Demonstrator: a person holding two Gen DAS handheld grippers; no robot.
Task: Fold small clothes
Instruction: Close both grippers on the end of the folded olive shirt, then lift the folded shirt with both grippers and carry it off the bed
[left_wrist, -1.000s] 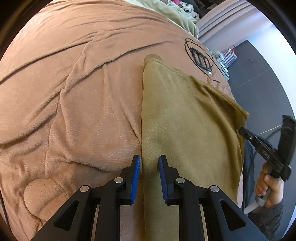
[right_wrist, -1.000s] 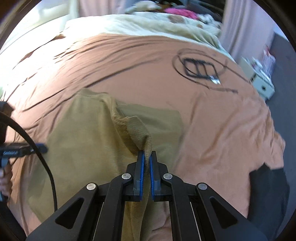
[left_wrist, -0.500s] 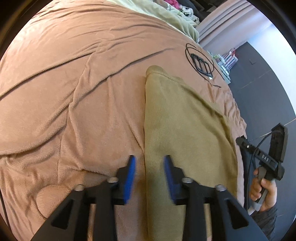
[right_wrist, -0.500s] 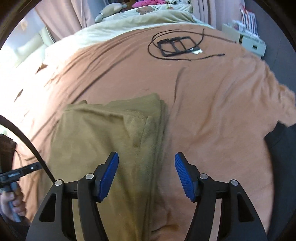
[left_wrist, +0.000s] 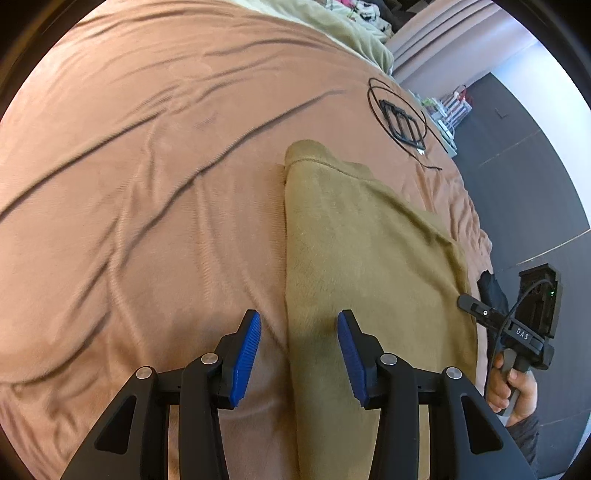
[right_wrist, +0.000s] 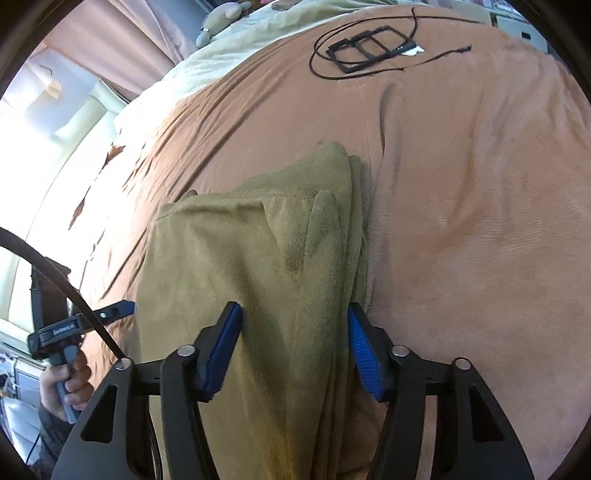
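Olive-green fleece garment lay folded over itself on brown plush bedspread; one fold judged done, further folds left. Right gripper jaws apart, closing, straddling garment's layered edge, pads not yet pressing. Left gripper jaws apart, empty, astride opposite edge. Black cable loop beyond.

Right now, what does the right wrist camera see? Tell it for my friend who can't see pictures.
An olive-green folded cloth lies on a brown blanket, and the right hand-held gripper hangs over the cloth's near end, its blue jaws closing but not pinching it. The left hand-held gripper is at the left edge, and a black frame with cable lies far back.
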